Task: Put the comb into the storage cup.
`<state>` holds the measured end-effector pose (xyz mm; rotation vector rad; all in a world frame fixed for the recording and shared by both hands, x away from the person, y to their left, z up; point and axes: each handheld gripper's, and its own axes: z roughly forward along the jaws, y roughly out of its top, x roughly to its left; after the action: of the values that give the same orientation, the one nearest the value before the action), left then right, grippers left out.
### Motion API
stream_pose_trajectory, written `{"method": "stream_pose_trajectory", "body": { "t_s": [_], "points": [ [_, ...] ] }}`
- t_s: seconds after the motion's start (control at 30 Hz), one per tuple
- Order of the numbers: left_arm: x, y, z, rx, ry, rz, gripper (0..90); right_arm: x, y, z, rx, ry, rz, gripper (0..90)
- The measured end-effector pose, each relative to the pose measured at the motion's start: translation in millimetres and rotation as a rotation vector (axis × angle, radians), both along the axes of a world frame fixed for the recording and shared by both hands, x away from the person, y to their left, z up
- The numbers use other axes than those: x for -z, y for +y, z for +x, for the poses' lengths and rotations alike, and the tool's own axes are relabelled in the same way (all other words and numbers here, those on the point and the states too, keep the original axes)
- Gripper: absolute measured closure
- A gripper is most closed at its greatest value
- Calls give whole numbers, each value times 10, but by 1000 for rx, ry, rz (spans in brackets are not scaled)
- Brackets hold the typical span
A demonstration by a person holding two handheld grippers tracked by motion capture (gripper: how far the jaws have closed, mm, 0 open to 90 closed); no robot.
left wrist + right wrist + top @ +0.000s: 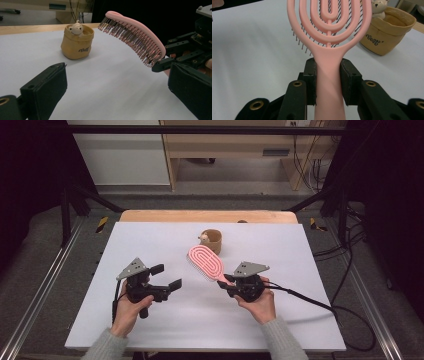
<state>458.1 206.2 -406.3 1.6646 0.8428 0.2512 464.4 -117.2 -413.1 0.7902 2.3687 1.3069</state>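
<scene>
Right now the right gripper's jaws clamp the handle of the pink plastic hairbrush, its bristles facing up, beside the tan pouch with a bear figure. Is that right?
Not quite: the pink plastic hairbrush has its bristles facing down toward the table, as the left gripper view shows. The right gripper does clamp its handle, beside the tan pouch.

place: lab or test bay, I'd say, not a home
frame: black metal struts boxing in my work area, aluminium rails along both sides
table: white board laid over a wooden top
floor: grey carpet, yellow-black hazard tape at the strut feet
background: plain wooden furniture, loose cables hanging and pooling at right
</scene>
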Motion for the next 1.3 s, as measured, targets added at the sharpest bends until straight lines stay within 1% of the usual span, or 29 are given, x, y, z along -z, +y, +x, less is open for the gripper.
{"method": "stream_pose_trajectory", "body": {
  "t_s": [0.37, 0.5, 0.83, 1.3],
  "points": [
    [-38, -124, 17, 15, 7, -21, 15, -13, 43, -21, -6, -11, 7, 696],
    [-50, -169, 29, 7, 15, -37, 11, -15, 45, -25, -2, -13, 13, 697],
    [-55, -268, 47, 1, 29, -58, 10, -17, 53, -33, -3, -18, 21, 696],
    [-71, -403, 98, -5, 42, -83, 10, -10, 101, -47, -6, -25, 11, 696]
  ]
}}
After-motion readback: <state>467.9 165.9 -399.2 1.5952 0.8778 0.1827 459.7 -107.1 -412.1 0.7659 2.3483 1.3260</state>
